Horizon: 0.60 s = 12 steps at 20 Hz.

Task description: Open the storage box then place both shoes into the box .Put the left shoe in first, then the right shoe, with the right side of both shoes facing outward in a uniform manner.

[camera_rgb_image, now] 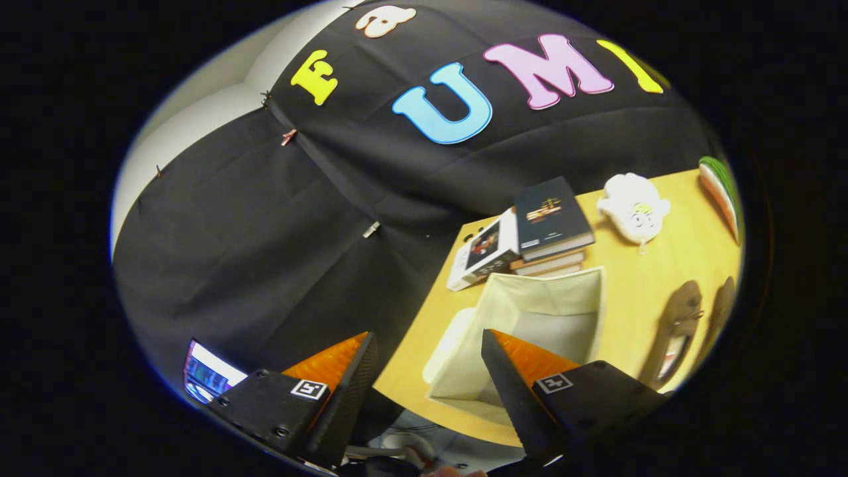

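The gripper (430, 344) is tilted w/ its fingers spread wide apart, grasping nothing, held above the near edge of the wooden table (636, 298). The cream fabric storage box (530, 318) stands open-topped just ahead, btw. the fingers and partly behind the right finger. Two brown shoes (682, 331) lie on the table beside the box. Beyond the box is a stack of books (550, 222), near a white plush toy (633, 207).
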{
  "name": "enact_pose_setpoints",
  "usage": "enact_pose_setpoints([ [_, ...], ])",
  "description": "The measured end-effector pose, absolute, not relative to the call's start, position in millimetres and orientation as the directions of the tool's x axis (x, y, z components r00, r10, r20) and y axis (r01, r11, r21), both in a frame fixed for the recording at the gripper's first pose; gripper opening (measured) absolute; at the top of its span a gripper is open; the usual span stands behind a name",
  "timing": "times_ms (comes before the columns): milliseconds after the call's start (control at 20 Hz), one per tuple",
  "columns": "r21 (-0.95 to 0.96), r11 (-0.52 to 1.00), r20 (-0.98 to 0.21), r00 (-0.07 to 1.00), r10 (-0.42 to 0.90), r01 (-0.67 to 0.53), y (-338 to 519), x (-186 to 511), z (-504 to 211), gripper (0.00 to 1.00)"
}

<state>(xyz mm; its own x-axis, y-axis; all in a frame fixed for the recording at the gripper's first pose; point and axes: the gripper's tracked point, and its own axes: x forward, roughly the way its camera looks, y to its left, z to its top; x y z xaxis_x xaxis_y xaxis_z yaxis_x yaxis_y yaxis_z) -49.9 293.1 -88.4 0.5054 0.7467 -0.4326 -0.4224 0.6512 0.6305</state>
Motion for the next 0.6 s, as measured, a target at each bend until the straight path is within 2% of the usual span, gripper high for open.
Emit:
enact_pose_setpoints([
  [300, 0.483, 0.812, -0.555, 0.602, 0.574, -0.329, 174.0, -39.9, -146.0, 0.98],
  [600, 0.321, 0.926, -0.717, 0.587, 0.376, -0.201, 64.3, -32.7, -217.0, 0.98],
])
